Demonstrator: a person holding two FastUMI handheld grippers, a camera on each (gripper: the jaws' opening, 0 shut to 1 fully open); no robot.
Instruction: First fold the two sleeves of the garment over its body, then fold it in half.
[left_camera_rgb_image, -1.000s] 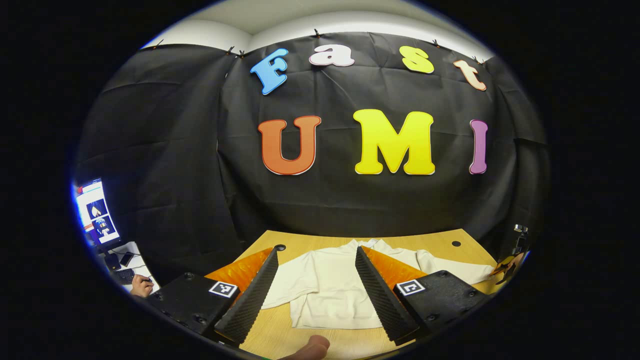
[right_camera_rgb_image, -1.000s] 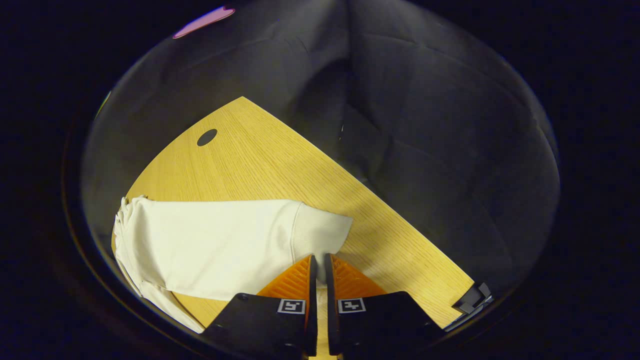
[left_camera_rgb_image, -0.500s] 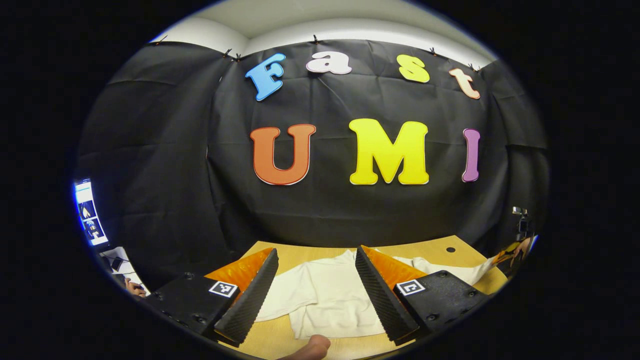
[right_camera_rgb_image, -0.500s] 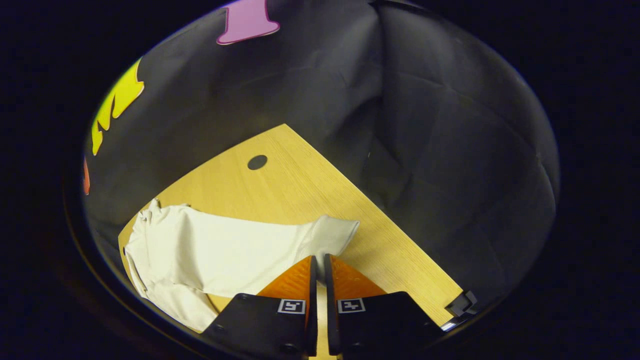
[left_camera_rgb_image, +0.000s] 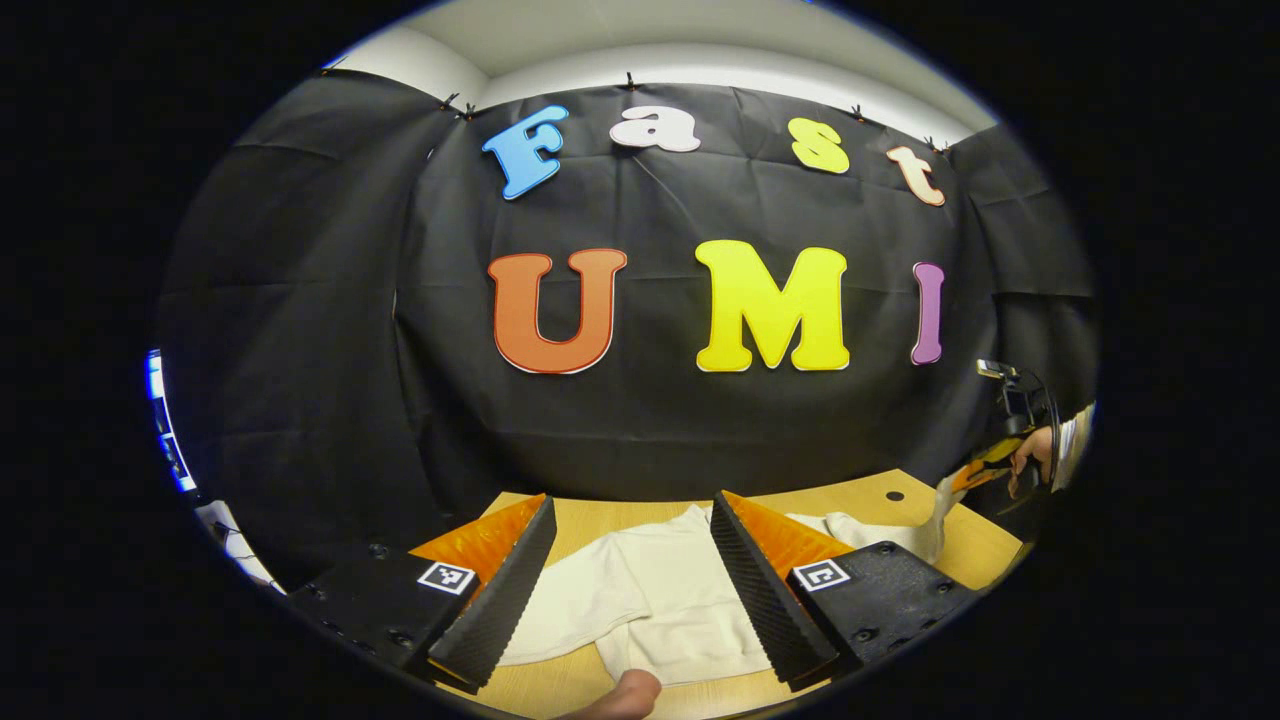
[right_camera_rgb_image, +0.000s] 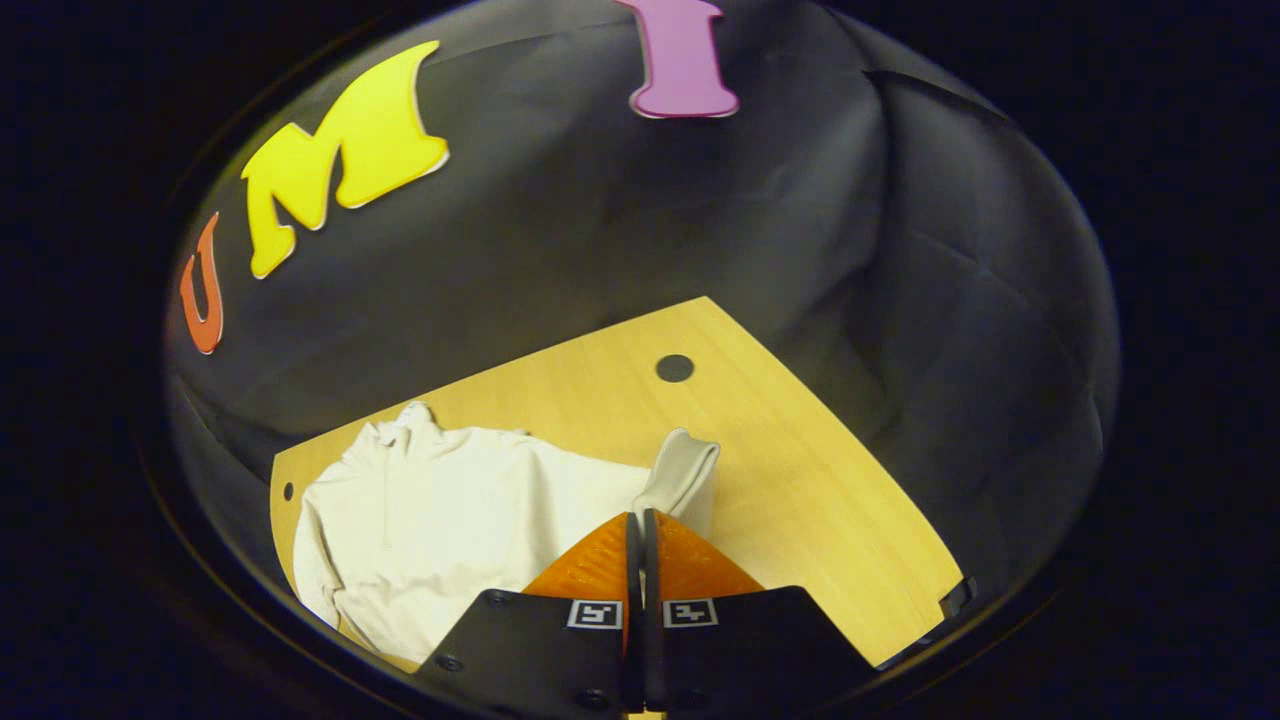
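The left tongs hang wide open, holding nothing, above the body of the cream long-sleeved cloth garment spread on the pale wooden tabletop. The right tongs are pinched together on the sleeve cuff, raised off the tabletop. This looks like a sleeve fold; next, carry the cuff over the body.

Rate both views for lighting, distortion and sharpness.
Left gripper view: evenly lit and sharp, fisheye bowing the table; the white garment reads clearly. Right gripper view: dimmer, dark toward the edges, wall murky; the lifted sleeve cuff at the right gripper stays crisp.
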